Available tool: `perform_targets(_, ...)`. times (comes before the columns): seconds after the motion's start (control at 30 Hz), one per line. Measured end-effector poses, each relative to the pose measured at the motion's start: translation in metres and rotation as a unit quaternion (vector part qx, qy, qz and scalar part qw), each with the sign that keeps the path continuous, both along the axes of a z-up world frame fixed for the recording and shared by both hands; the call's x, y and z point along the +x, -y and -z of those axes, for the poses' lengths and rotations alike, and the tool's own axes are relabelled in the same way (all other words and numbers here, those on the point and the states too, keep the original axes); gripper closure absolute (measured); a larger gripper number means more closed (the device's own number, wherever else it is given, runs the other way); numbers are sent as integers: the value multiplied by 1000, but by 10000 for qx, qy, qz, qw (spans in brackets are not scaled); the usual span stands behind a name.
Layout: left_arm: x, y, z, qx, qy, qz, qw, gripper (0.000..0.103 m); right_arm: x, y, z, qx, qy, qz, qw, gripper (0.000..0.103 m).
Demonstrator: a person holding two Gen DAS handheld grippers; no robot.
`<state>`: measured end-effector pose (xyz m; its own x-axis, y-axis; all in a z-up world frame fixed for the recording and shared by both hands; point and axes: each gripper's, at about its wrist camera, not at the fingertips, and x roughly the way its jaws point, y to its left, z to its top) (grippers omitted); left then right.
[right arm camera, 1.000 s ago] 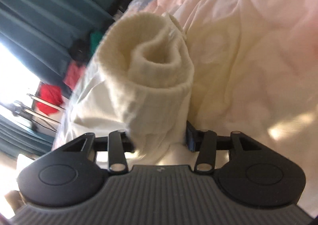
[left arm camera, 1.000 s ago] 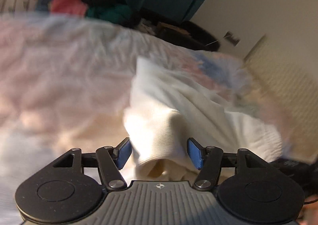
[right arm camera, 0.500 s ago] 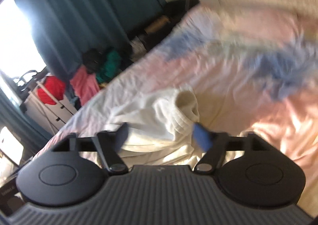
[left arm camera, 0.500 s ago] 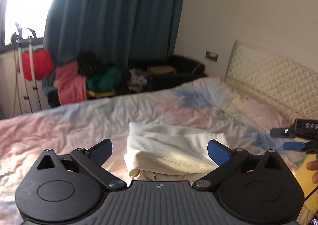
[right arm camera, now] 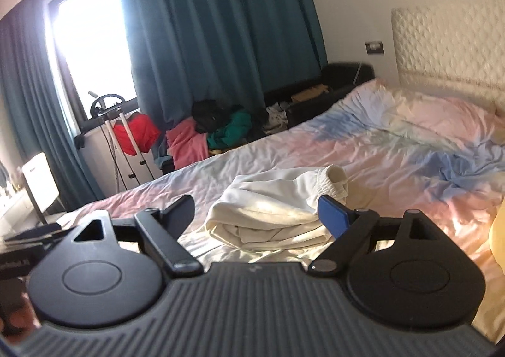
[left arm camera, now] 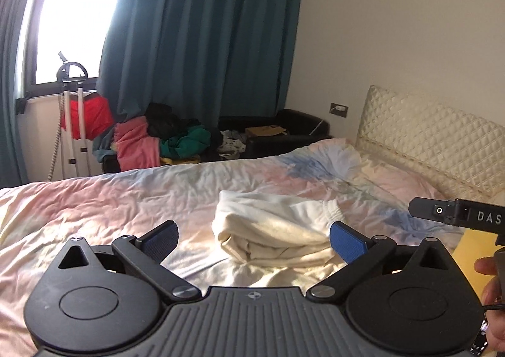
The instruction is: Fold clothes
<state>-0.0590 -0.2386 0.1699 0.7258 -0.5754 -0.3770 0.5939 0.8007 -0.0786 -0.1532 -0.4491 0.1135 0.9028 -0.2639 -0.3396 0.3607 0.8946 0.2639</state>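
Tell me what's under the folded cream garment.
The cream garment lies on the pastel bedsheet, which shows all around it. Whatever is directly beneath is covered by its folds.

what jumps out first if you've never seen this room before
A cream garment lies folded in a bundle mid-bed on the pastel sheet, with both tools, left and right, open and held clear of it. Behind, teal curtains hang over a heap of bright clothes.

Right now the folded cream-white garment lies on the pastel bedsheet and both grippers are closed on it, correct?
Not quite. The folded cream-white garment lies on the pastel bedsheet, but the left gripper and right gripper are open and hold nothing, as both wrist views show.
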Motion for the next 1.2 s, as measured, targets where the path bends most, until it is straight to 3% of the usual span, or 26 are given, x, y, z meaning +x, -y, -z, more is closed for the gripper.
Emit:
perform_targets(0.23, -18, -11, 25, 257, 258, -169, 9992, 0, -4, -43, 39, -639, 150, -31, 9978, 16)
perform_targets(0.6, -12, -20, 54, 383, 372, -234, 9983, 0, 23, -68, 84, -716, -309, 200, 9968, 16)
perform_targets(0.8, 3, -22, 68, 425, 142, -327, 9985, 0, 33, -69, 93, -679, -469, 367, 9959, 16)
perform_targets(1.2, 10, -24, 72, 411, 109, -386, 9984, 0, 34, -75, 96, -934, -511, 387, 9936, 16)
